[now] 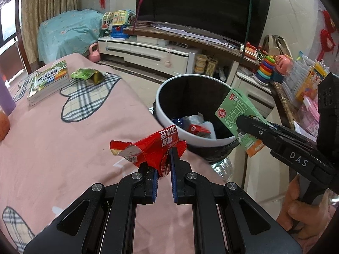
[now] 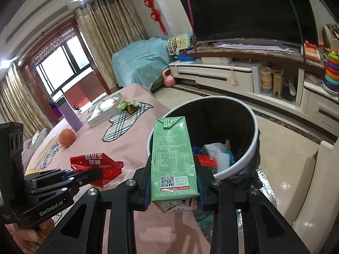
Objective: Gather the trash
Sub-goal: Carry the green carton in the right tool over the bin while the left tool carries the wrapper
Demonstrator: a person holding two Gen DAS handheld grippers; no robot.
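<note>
My left gripper (image 1: 164,160) is shut on a crumpled red snack wrapper (image 1: 152,148) and holds it above the pink cloth, just left of the bin. The wrapper also shows in the right wrist view (image 2: 95,163), as does the left gripper (image 2: 93,174). My right gripper (image 2: 173,177) is shut on a green milk carton (image 2: 173,158) held upright at the near rim of the white-rimmed trash bin (image 2: 252,154). In the left wrist view the carton (image 1: 237,114) hangs over the bin's right rim (image 1: 190,135). The bin holds several pieces of trash. A green wrapper (image 1: 86,74) lies on the cloth.
A stack of books (image 1: 48,82) lies on the pink-covered table (image 1: 74,148) beside the green wrapper. An orange fruit (image 2: 66,140) and a purple box (image 2: 70,114) sit further left. A TV stand (image 2: 222,74) with toys stands behind the bin.
</note>
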